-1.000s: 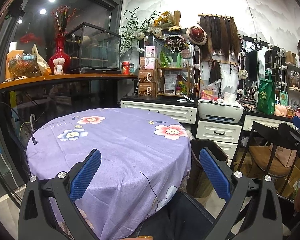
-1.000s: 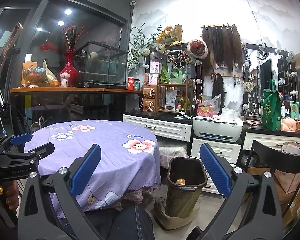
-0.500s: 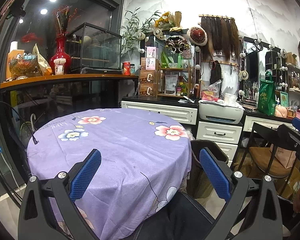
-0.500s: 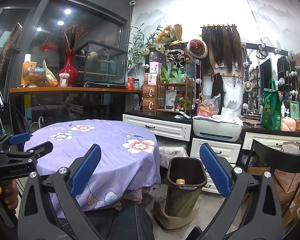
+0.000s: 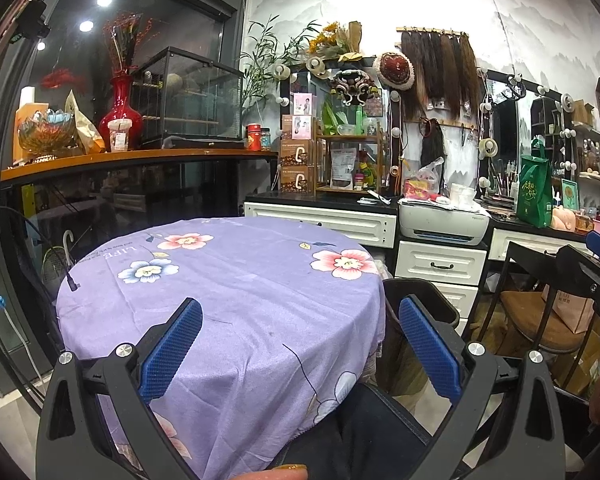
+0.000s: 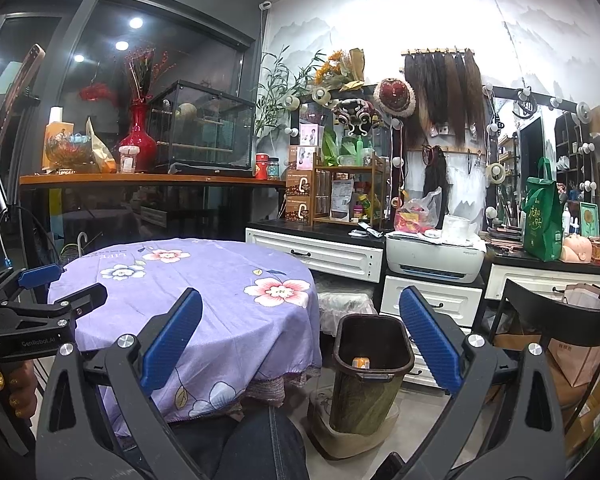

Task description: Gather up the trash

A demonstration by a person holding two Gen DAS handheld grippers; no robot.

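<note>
A dark brown trash bin (image 6: 370,368) stands on the floor right of the round table, with an orange-and-white piece of trash (image 6: 361,362) lying inside it. In the left wrist view only the bin's rim (image 5: 424,300) shows past the table edge. My left gripper (image 5: 300,354) hangs open over the near edge of the purple flowered tablecloth (image 5: 228,280), nothing between its blue pads. My right gripper (image 6: 300,354) is open too, held above the person's knee, between table and bin. The left gripper (image 6: 56,286) also appears at the left edge of the right wrist view.
White drawers with a printer (image 6: 434,256) line the back wall. A black chair (image 6: 556,320) with a paper bag (image 6: 580,344) stands at the right. A wooden shelf (image 6: 148,179) with a red vase (image 6: 138,140) runs behind the table. The person's dark trouser leg (image 6: 260,448) fills the bottom.
Both grippers stay open and almost still; the views have shifted only very slightly.
</note>
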